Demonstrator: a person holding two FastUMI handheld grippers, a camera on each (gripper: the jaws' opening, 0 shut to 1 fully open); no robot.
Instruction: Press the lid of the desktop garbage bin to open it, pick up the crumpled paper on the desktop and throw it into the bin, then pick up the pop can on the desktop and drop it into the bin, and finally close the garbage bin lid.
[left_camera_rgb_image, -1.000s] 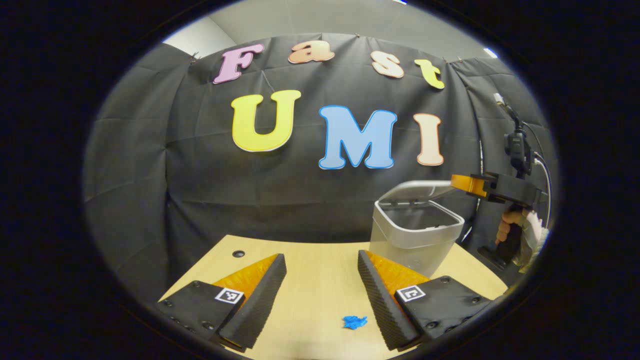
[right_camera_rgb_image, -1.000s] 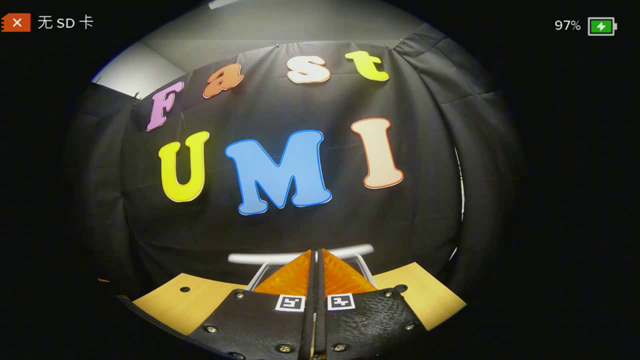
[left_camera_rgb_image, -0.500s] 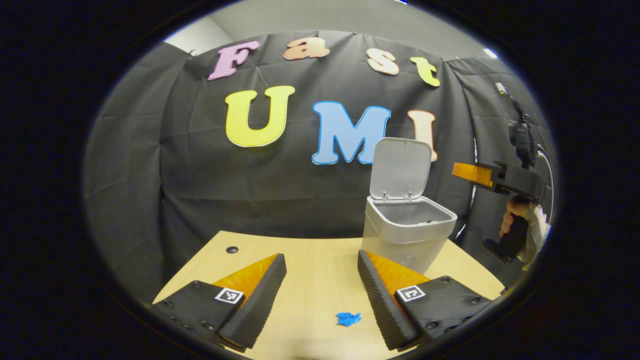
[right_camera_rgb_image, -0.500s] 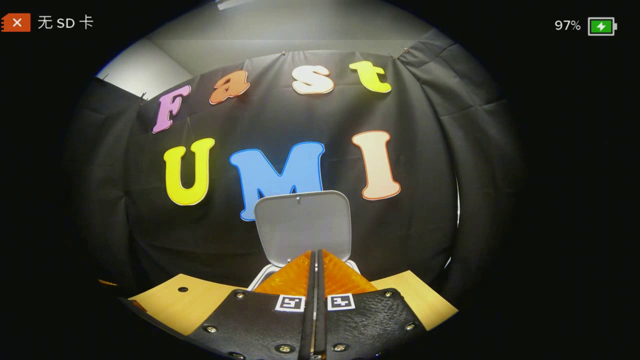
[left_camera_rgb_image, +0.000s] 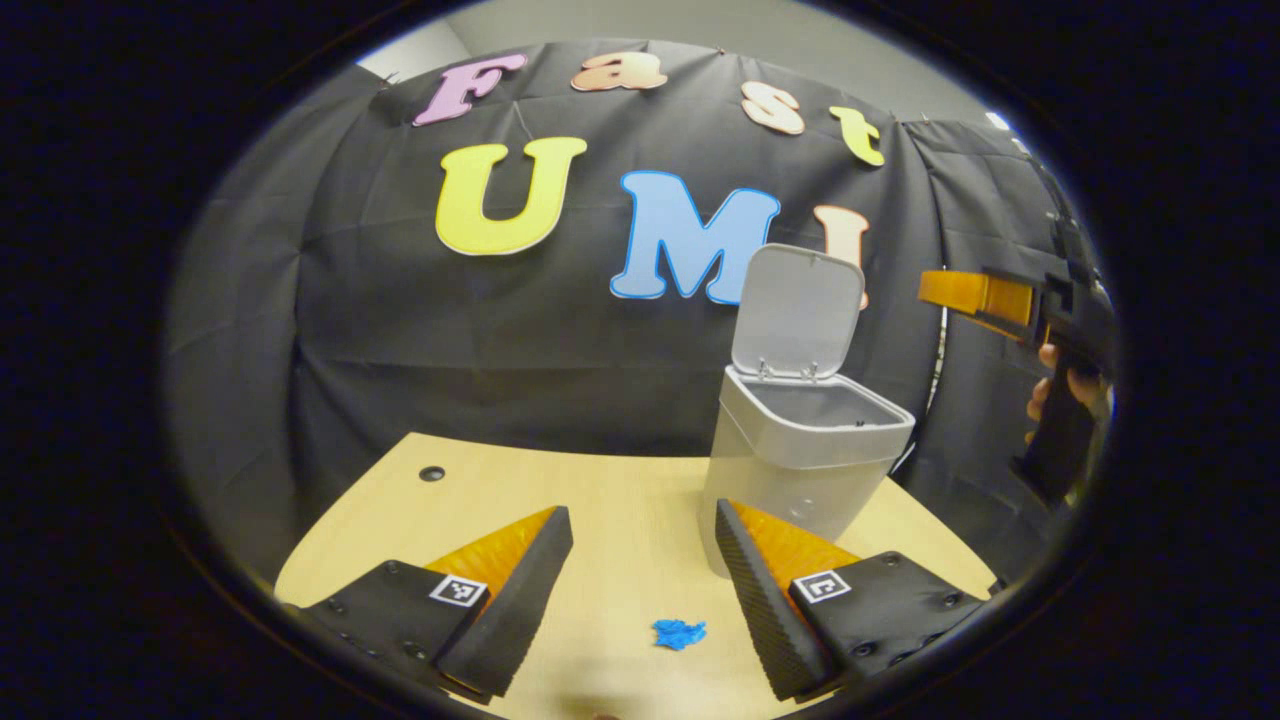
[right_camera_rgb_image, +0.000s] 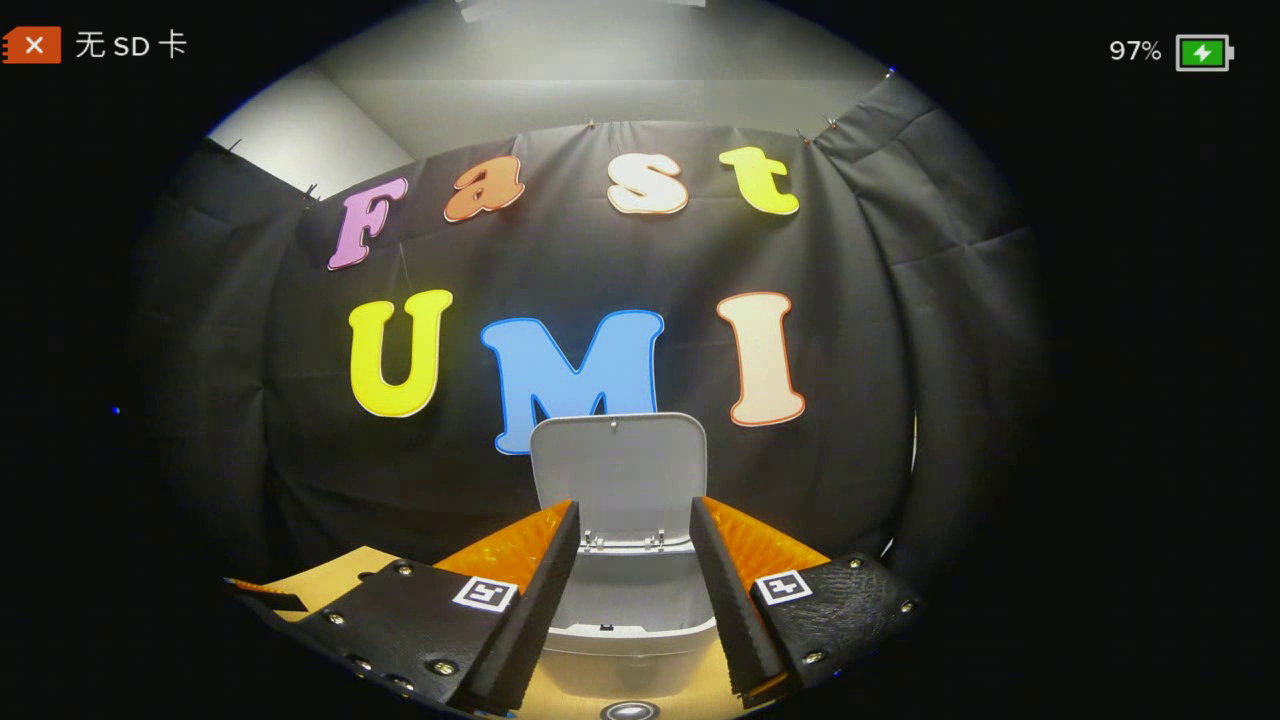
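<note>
bin (left_camera_rgb_image: 800, 470) base behind left claw (left_camera_rgb_image: 640, 560)

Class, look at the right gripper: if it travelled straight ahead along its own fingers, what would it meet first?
Probably the raised lid of the garbage bin, which stands upright between the open right gripper fingers. Depth is unclear, so how far off cannot be told.

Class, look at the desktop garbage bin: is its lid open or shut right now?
Open. The lid stands upright behind the garbage bin, hinged at the back rim, leaving the mouth uncovered in both gripper views.
</note>
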